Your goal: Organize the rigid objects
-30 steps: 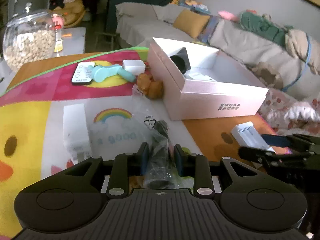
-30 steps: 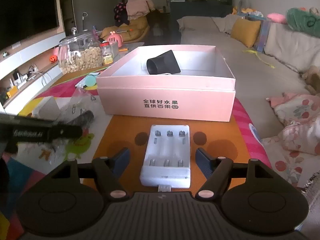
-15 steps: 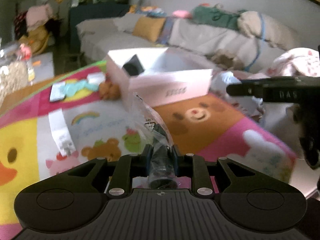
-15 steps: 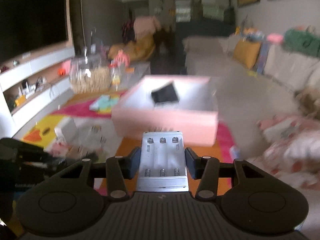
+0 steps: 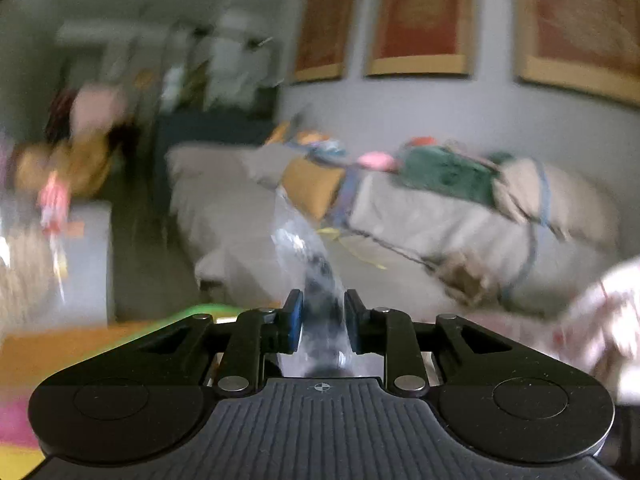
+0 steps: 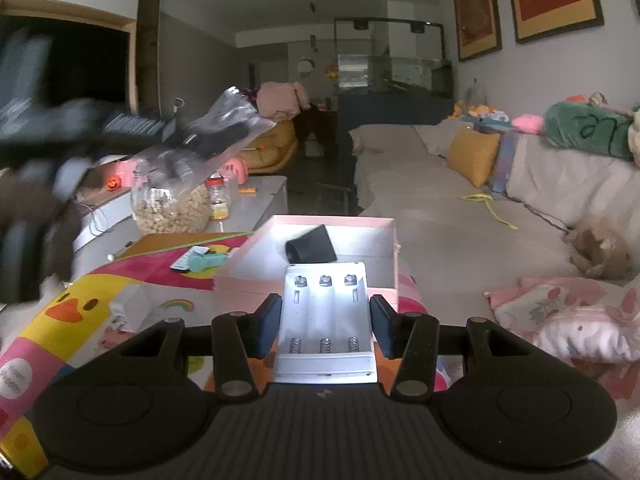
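In the left wrist view, my left gripper is raised off the table. Its blue pads pinch a clear plastic bag with a black object inside, and its jaws are opening slightly. The right wrist view shows that bag high at the left, blurred. My right gripper is shut on a white battery charger, held above the table just short of the open pink box. A black object lies in the box.
A colourful cartoon mat covers the table. A remote and a teal item lie left of the box. A glass jar of nuts stands behind on a grey table. A sofa runs along the right.
My left gripper lifted the bagged object off the mat and now points over the table at the sofa. My right gripper closed on the charger and raised it toward the box.
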A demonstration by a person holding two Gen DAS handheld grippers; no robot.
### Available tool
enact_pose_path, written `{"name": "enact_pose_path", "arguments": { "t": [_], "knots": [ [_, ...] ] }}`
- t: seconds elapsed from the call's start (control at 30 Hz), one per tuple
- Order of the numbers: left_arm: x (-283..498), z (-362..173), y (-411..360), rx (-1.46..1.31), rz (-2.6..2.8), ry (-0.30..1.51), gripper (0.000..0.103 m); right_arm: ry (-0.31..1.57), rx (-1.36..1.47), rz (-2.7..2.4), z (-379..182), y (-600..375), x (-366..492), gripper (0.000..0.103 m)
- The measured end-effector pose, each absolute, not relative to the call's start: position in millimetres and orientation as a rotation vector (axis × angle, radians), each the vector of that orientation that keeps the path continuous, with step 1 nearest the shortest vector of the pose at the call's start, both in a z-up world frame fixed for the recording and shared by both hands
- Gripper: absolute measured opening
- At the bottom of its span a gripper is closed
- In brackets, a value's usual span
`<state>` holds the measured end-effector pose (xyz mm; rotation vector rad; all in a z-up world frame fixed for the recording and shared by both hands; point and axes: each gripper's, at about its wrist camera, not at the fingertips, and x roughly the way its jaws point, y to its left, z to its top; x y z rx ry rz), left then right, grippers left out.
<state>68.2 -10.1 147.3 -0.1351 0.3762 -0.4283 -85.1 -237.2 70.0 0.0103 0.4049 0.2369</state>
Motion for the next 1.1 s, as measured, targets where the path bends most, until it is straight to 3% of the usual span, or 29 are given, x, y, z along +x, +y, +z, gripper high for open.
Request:
{"name": "enact_pose_path", "arguments": {
  "t": [0.13,0.53,0.6,0.67,0.73,0.9,1.1],
  "knots": [
    [79.4,130.1,-1.6,-0.209,-0.424,0.463,0.026,0.403,0.002,0.21,65.9,-243.0,-84.8,0.048],
    [-18.2,61.0,85.4,-0.268,-0.322,0.549,0.026,0.355,0.088,0.198,102.1,-243.8,-28.7,0.04],
    [-26.8,55.6,97.9,-0.289,-0.292,0.56,0.026,0.373,0.073,0.183,106.4,-242.4,-17.0,0.046],
    [-29.8,50.9,107.0,-0.334,-0.286,0.574,0.026,0.408,0.039,0.187,99.4,-237.8,-12.2,0.066],
    [-29.6,46.2,113.5,-0.37,-0.287,0.589,0.026,0.481,0.02,0.208,80.7,-234.2,-7.8,0.073],
    [-31.6,36.3,112.1,-0.374,-0.303,0.617,0.026,0.682,-0.027,0.191,21.7,-222.5,3.9,0.072],
    [-36.8,24.7,115.2,-0.383,-0.305,0.645,0.026,0.76,-0.069,0.169,-5.7,-219.0,10.2,0.051]
  ]
}}
